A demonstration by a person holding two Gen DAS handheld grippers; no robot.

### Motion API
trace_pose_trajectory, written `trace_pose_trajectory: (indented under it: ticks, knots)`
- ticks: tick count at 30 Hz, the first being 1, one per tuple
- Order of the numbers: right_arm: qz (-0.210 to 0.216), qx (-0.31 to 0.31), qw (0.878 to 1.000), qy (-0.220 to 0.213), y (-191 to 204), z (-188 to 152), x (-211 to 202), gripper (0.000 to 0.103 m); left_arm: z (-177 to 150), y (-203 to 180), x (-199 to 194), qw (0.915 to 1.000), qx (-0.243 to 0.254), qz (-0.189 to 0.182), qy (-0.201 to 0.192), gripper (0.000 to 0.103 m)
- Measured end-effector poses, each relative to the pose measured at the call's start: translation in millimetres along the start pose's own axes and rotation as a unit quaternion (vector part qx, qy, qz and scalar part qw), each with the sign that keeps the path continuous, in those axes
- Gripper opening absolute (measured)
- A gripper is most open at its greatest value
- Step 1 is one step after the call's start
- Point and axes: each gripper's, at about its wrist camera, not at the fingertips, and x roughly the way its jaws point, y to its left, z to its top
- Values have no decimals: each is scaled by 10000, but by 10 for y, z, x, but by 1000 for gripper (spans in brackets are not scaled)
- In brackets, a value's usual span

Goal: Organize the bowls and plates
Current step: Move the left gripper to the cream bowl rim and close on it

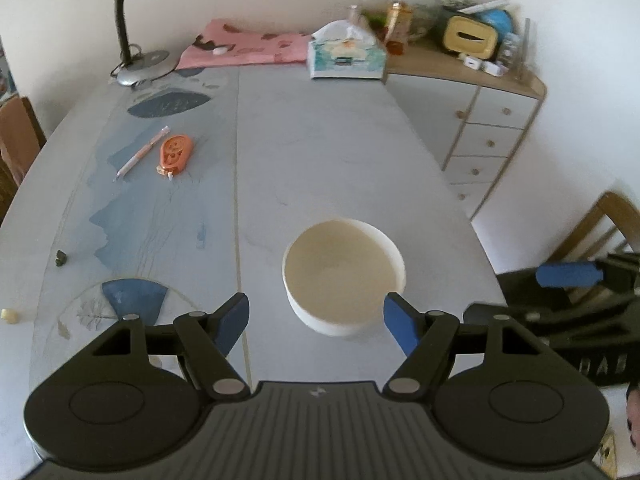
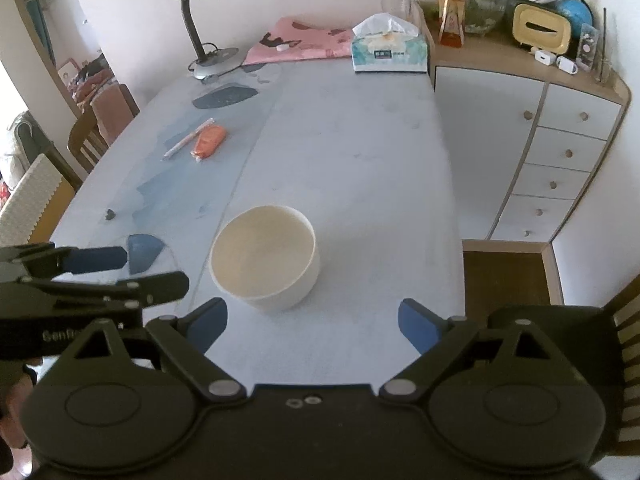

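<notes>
A white empty bowl (image 1: 343,276) stands upright on the grey-blue table (image 1: 320,152). It also shows in the right wrist view (image 2: 266,256). My left gripper (image 1: 316,322) is open and empty, its blue fingertips just short of the bowl's near side, the bowl a little to the right of centre. My right gripper (image 2: 312,322) is open and empty, hovering nearer than the bowl and to its right. Each gripper shows at the edge of the other's view: the right one (image 1: 568,276) and the left one (image 2: 96,260). No plates are in view.
A pen (image 1: 141,154) and an orange tape dispenser (image 1: 174,153) lie at the left. A desk lamp (image 1: 136,20), pink cloth (image 1: 244,46) and tissue box (image 1: 346,58) sit at the far end. A drawer cabinet (image 2: 532,140) stands right of the table, chairs at both sides.
</notes>
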Motion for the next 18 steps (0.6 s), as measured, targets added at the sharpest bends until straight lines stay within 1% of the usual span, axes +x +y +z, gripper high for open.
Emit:
trace_pose_trajectory:
  ticks: [2, 8, 15, 16, 17, 18]
  knots:
    - [2, -47, 10000, 46, -11, 59, 124, 93, 76, 30, 128, 10000, -50, -4, 68, 74]
    - [18, -78, 9998, 189, -38, 214, 475, 90, 237, 110, 560, 9991, -166, 204, 345, 74]
    - [57, -52, 9989, 473, -61, 285, 837, 79, 270, 196, 922, 9970, -352, 358, 589, 73]
    - [54, -61, 9987, 505, -61, 285, 875, 78, 270, 202, 951, 9969, -361, 381, 589, 72]
    - [32, -82, 9985, 531, -55, 281, 917, 77, 275, 201, 979, 9968, -357, 397, 589, 69]
    - [31, -107, 9984, 556, -46, 275, 949, 75, 285, 203, 1016, 9968, -341, 391, 614, 64]
